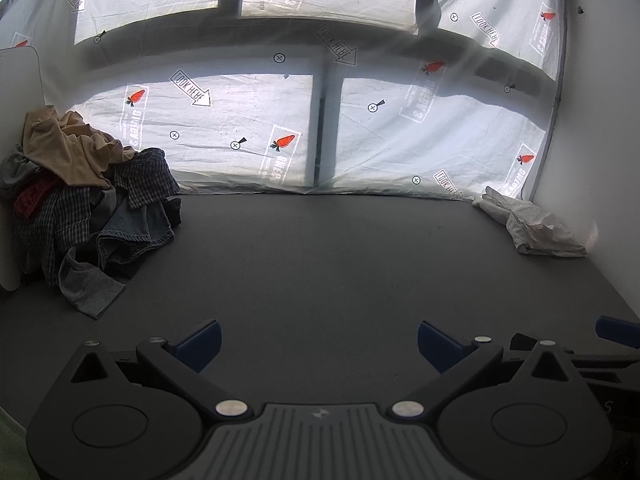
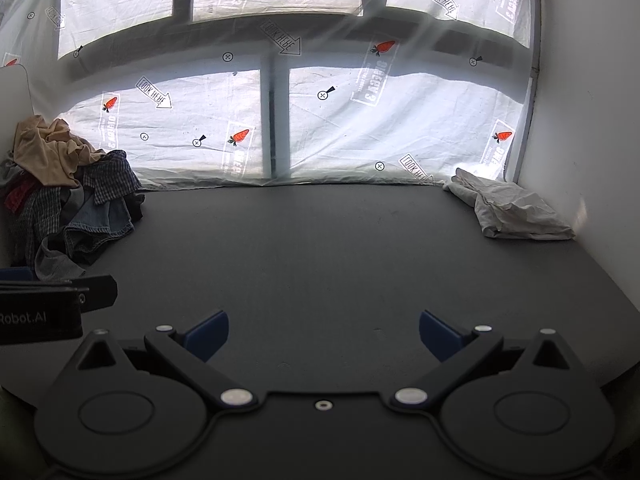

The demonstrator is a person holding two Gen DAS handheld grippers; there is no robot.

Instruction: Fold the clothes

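My left gripper (image 1: pixel 319 340) and right gripper (image 2: pixel 324 330) both gape wide, holding nothing, over the dark tabletop (image 1: pixel 320 248). The clothes pile (image 1: pixel 80 200) sits far left, a folded white garment (image 2: pixel 516 210) far right. Only my right view shows the left gripper's side.

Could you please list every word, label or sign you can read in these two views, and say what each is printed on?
"LOOK HERE": inside arrows, repeated across the white sheet covering the window.
"Robot.AI": on the black body of the left gripper, its start cut off by the picture's edge.
Carrot logos: their mirrored block lettering is too blurred to read.
Clothes pile: no text visible.
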